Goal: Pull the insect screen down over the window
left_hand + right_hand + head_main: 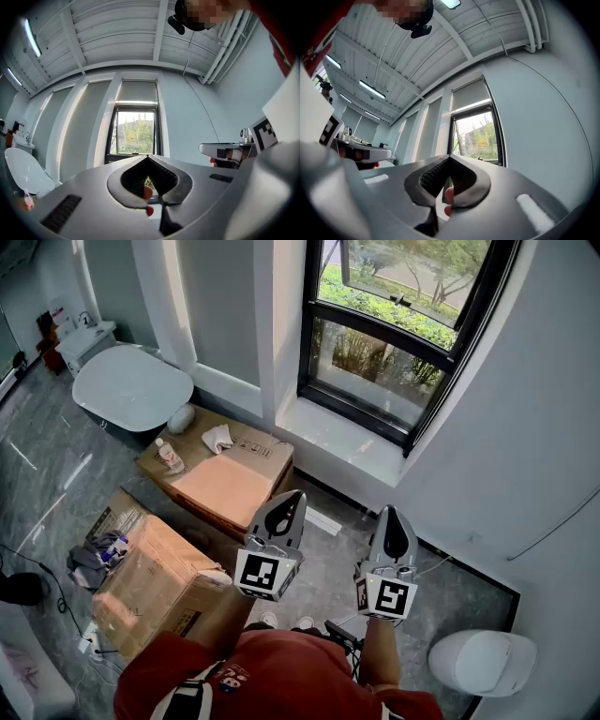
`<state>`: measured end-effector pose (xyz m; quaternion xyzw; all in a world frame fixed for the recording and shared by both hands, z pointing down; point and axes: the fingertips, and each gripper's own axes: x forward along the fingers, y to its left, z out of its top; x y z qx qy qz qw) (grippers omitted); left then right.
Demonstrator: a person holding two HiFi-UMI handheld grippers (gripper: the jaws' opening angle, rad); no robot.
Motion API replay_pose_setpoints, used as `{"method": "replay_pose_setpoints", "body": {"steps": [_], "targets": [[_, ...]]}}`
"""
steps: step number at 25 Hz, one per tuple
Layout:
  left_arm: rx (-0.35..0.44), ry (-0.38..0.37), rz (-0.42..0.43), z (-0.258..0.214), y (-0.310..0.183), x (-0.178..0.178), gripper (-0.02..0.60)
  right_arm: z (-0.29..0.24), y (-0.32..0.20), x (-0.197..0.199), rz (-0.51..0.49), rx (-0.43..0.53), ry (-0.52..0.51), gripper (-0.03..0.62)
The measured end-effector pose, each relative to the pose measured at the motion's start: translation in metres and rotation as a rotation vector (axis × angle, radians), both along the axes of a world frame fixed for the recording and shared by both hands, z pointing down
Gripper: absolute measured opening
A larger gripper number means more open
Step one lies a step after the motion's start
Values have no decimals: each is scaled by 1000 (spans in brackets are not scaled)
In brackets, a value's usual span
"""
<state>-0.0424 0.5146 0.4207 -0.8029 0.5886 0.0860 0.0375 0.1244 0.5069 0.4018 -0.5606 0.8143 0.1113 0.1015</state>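
Observation:
The black-framed window [398, 329] is set in the white wall ahead, above a pale sill [342, 442]. In the left gripper view a grey screen panel [137, 91] covers the top of the window [136, 133]; the glass below it is bare. The same panel [471, 96] shows in the right gripper view. My left gripper [285, 505] and right gripper [394, 521] are both held up side by side in front of me, short of the window and pointing toward it. Both are shut with nothing between the jaws [149, 157] [450, 158].
Two cardboard boxes [220, 479] [155, 582] stand on the grey floor to the left, one bearing a bottle [169, 456] and a white cloth [217, 438]. A white bathtub [131, 390] is at the far left and a toilet [483, 662] at the lower right.

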Motion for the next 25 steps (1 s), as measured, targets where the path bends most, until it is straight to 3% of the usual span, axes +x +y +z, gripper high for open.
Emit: {"method": "replay_pose_setpoints", "body": {"steps": [3,25], "targets": [[2,-38,6,-4,1,9,5,1,-1,6,-9,-4,3,9],[-14,-61,-42,7,16,66,5,10,6,68,-36,-4,-10,9]]}}
